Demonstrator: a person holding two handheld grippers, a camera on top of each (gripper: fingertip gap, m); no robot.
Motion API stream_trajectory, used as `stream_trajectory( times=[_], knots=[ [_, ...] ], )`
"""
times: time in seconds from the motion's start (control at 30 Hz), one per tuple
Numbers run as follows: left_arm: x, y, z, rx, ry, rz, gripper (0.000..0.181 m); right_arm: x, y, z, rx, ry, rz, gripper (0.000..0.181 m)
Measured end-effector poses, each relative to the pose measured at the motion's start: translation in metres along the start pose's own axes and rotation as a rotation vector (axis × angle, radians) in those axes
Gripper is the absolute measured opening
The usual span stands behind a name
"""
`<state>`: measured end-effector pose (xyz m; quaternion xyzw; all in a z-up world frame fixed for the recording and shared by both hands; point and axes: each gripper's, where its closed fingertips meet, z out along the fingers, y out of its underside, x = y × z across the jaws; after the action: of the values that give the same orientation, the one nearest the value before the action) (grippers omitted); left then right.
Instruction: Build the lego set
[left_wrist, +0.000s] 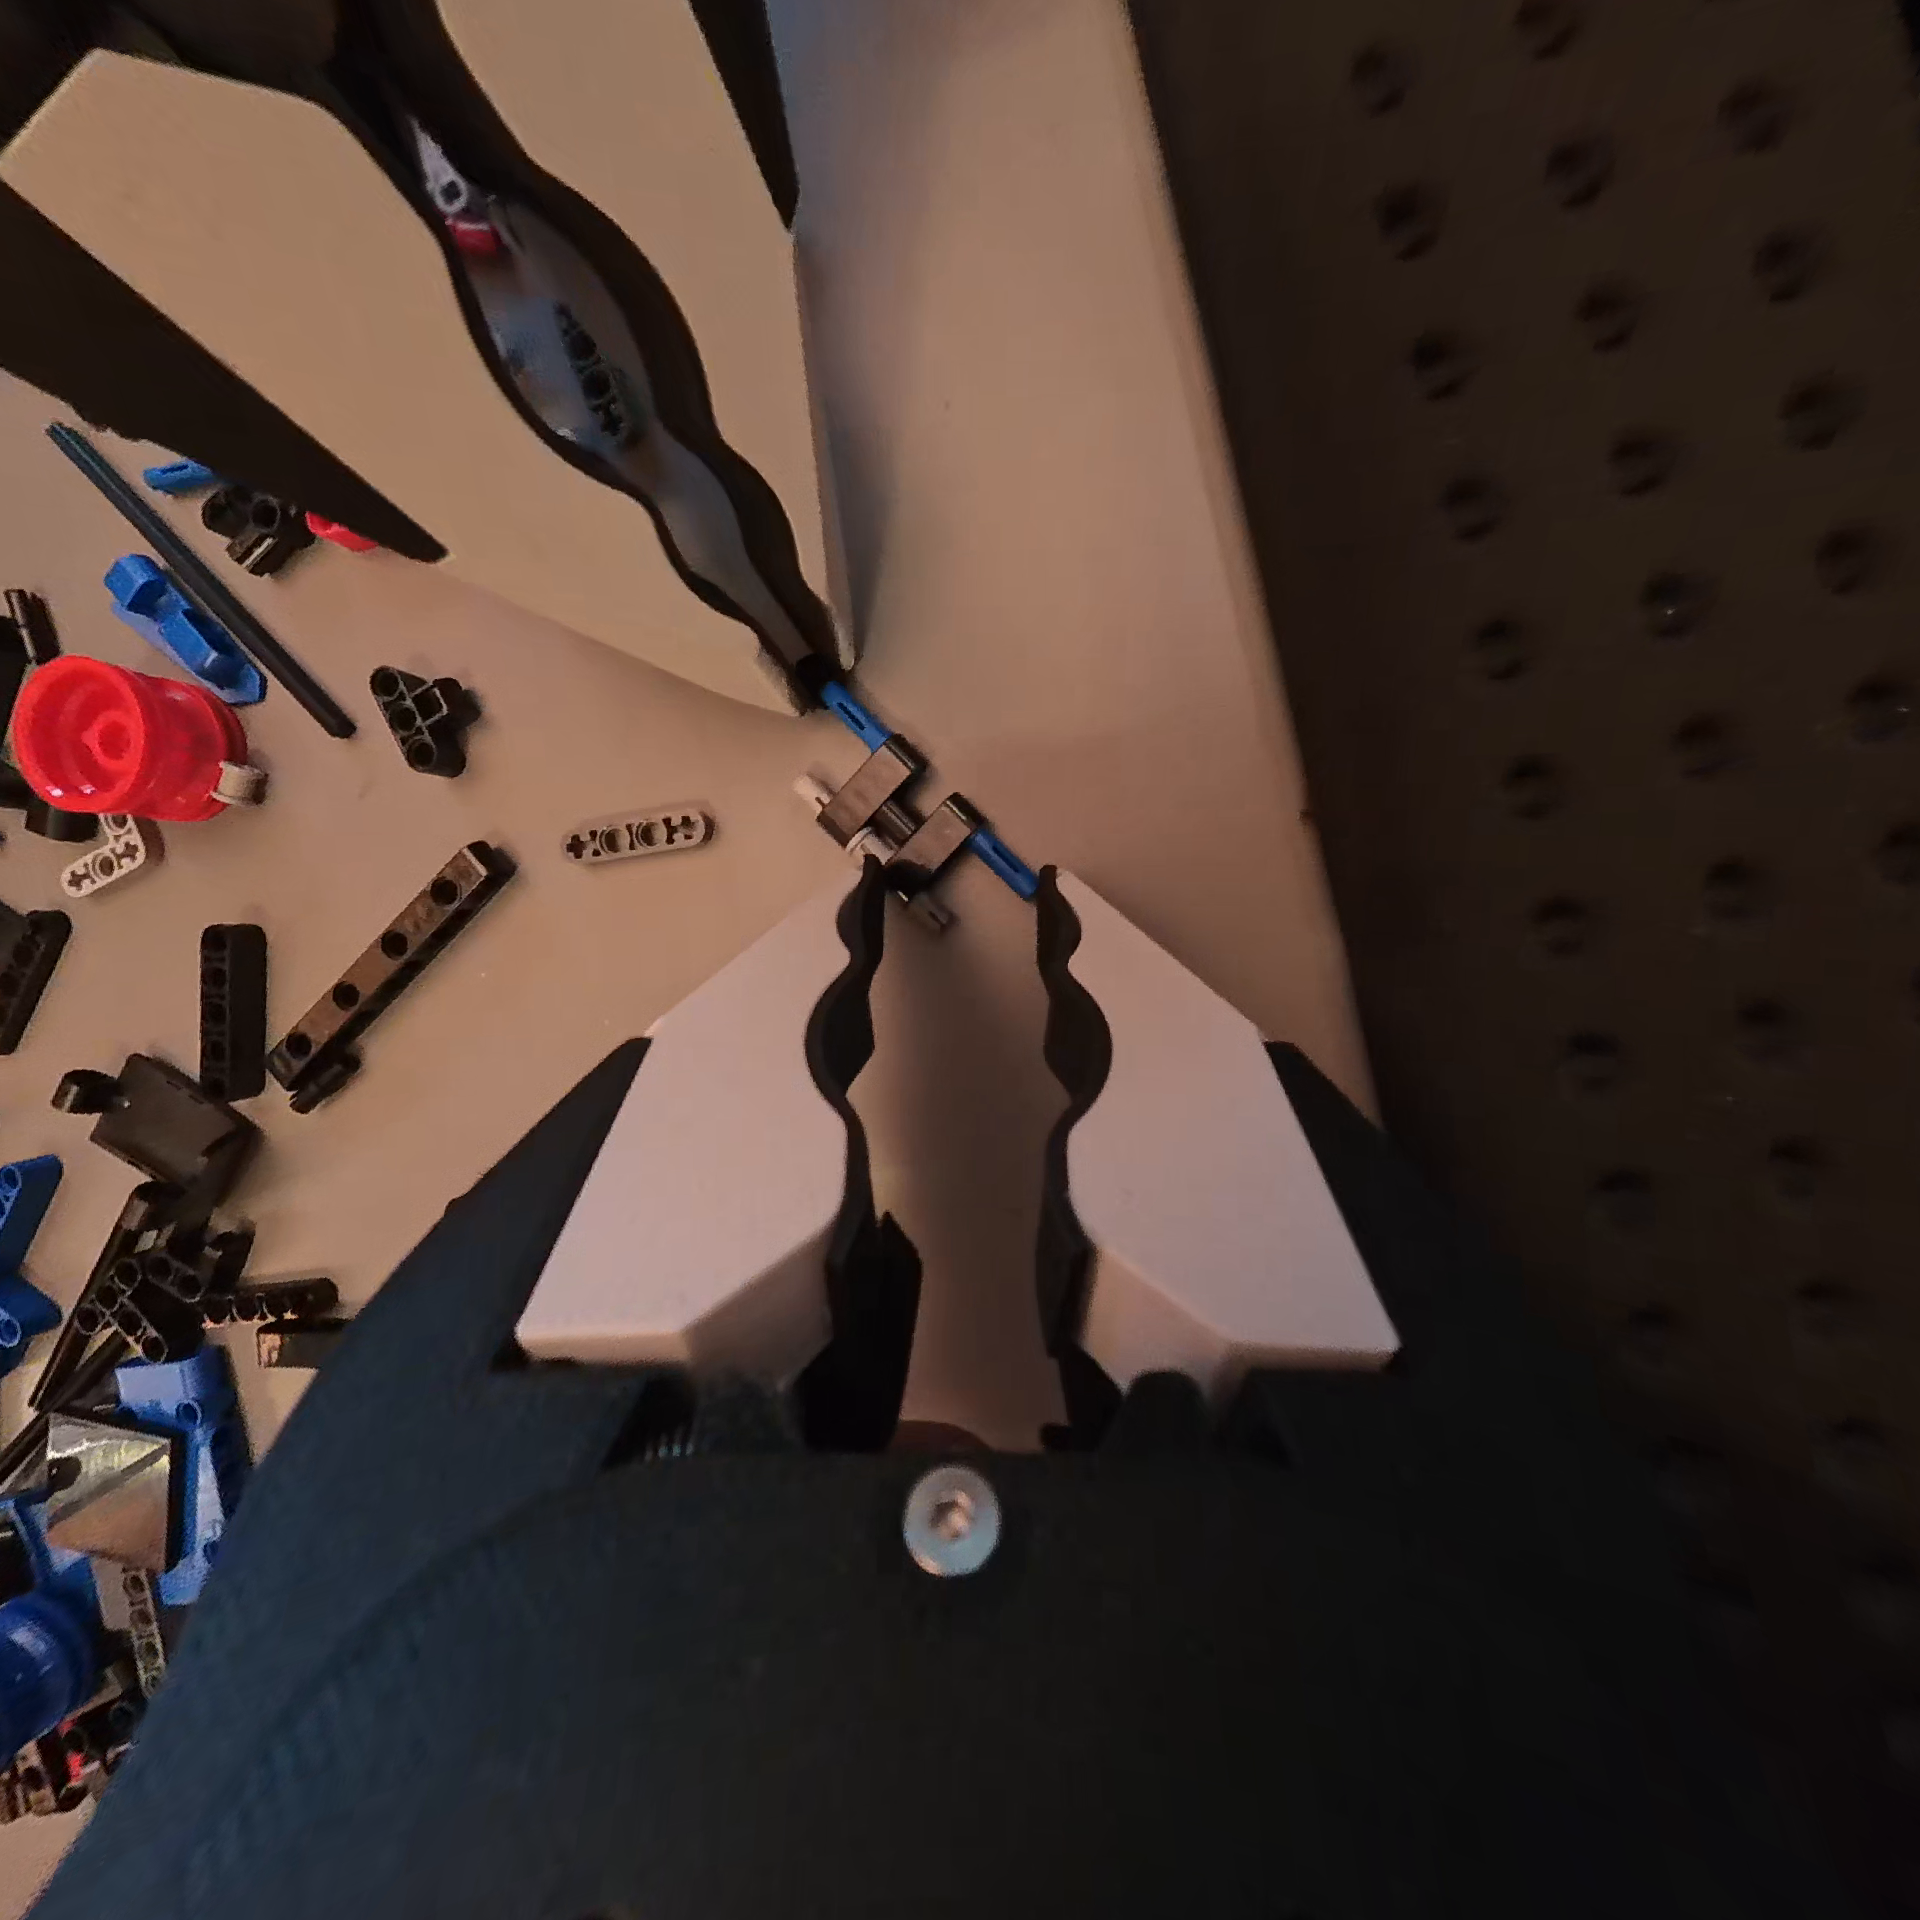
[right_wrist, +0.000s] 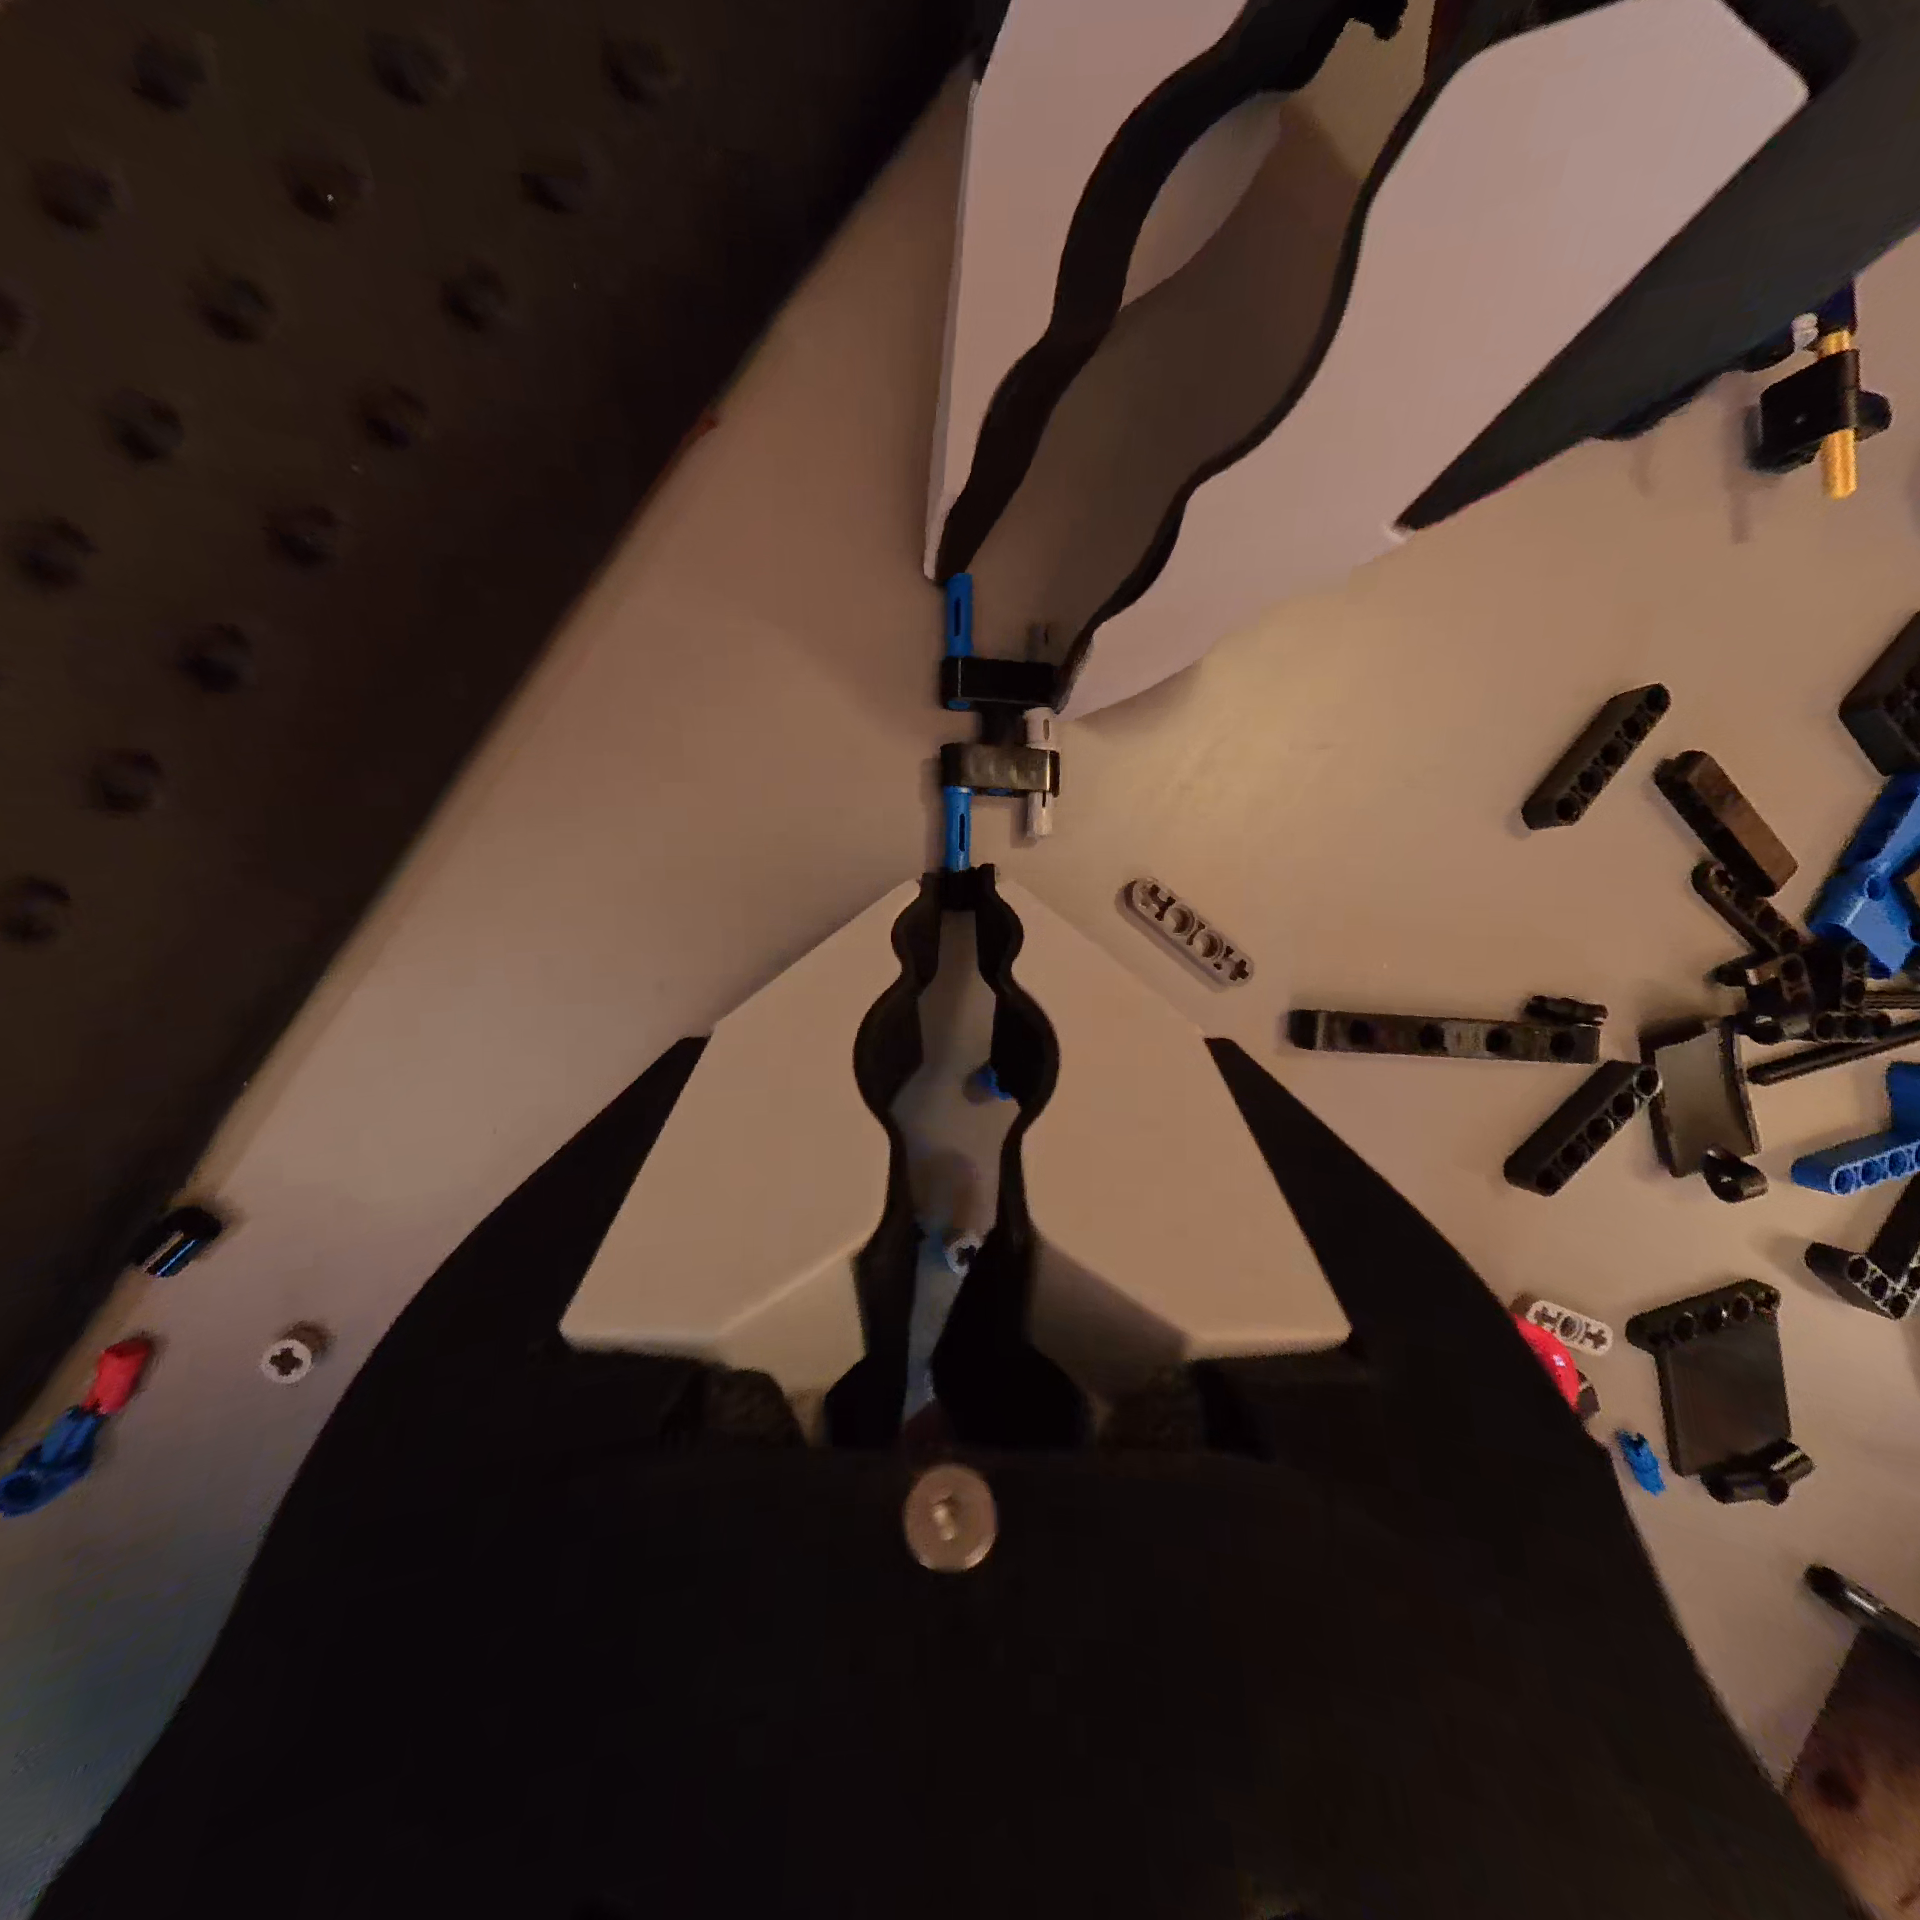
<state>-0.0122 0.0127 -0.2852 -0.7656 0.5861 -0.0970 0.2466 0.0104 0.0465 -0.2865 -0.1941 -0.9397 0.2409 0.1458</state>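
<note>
Your two grippers meet tip to tip over the pale surface (left_wrist: 644, 748), with the small assembly (left_wrist: 899, 821) held between them, just above the surface and beside its dark studded border (left_wrist: 1621, 623).

Your right gripper (right_wrist: 956, 888) points straight ahead in its own view, its jaws drawn together and clamped on the black end of the nearer blue pin (right_wrist: 957, 826). In the left wrist view the same gripper comes in from the upper left at a slant, pinching that pin at its very tip.

Your left gripper (left_wrist: 956, 883) aims up and slightly left, its jaws standing apart. One fingertip sits against the black connector (left_wrist: 940, 836), and the other touches the end of the second blue pin (left_wrist: 1003, 857) (whether they grip or merely bracket the piece, I cannot tell).

The assembly itself is two black connectors side by side, a blue pin jutting from each outer face and a pale grey peg (right_wrist: 1039, 805) running alongside.

Loose parts lie well to the side: a grey flat link (left_wrist: 639, 833), a black beam (left_wrist: 395, 961) and a red wheel hub (left_wrist: 120, 738).
</note>
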Motion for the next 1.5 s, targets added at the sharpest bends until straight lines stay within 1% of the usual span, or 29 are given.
stream_trajectory(
  times=[0.17,0.3,0.37,0.4,0.53,0.63,0.7,0.8,0.87,1.07,1.3,1.5],
  knots=[
    [0.001,-0.001,0.001,0.001,0.004,-0.016,0.027,-0.001,0.000,0.000,-0.086,0.025,0.041,0.003],
    [0.002,-0.002,0.001,0.004,0.007,-0.020,0.028,-0.002,0.001,0.000,-0.087,0.051,0.069,0.003],
    [0.003,-0.004,0.001,0.007,-0.007,-0.005,0.028,-0.003,0.001,-0.001,-0.078,0.058,0.088,0.003],
    [0.002,-0.005,0.001,0.012,-0.031,0.006,0.031,-0.003,0.001,-0.001,-0.072,0.062,0.099,0.003],
    [0.005,-0.012,0.003,0.023,-0.088,0.095,0.031,-0.004,0.002,-0.001,-0.072,0.082,0.111,0.003],
    [0.009,-0.016,0.005,0.026,-0.085,0.144,0.028,-0.004,0.002,-0.001,-0.093,0.095,0.087,0.003],
    [0.013,-0.019,0.007,0.031,-0.053,0.150,0.024,-0.004,0.002,-0.001,-0.115,0.110,0.046,0.003],
    [0.014,-0.021,0.008,0.019,-0.024,0.154,0.025,-0.003,0.002,-0.001,-0.173,0.151,-0.051,0.003],
    [0.018,-0.023,0.010,0.037,0.014,0.137,0.022,-0.001,0.001,-0.001,-0.212,0.181,-0.127,0.003],
    [0.018,-0.023,0.010,0.061,0.034,0.125,0.022,-0.001,0.000,0.000,-0.272,0.204,-0.294,0.003],
    [0.023,-0.022,0.010,0.073,0.096,0.111,0.022,-0.002,-0.005,0.003,-0.265,0.149,-0.318,0.003],
    [0.024,-0.023,0.011,0.073,0.090,0.103,0.022,-0.003,-0.004,0.003,-0.205,0.127,-0.240,0.003]
  ],
)
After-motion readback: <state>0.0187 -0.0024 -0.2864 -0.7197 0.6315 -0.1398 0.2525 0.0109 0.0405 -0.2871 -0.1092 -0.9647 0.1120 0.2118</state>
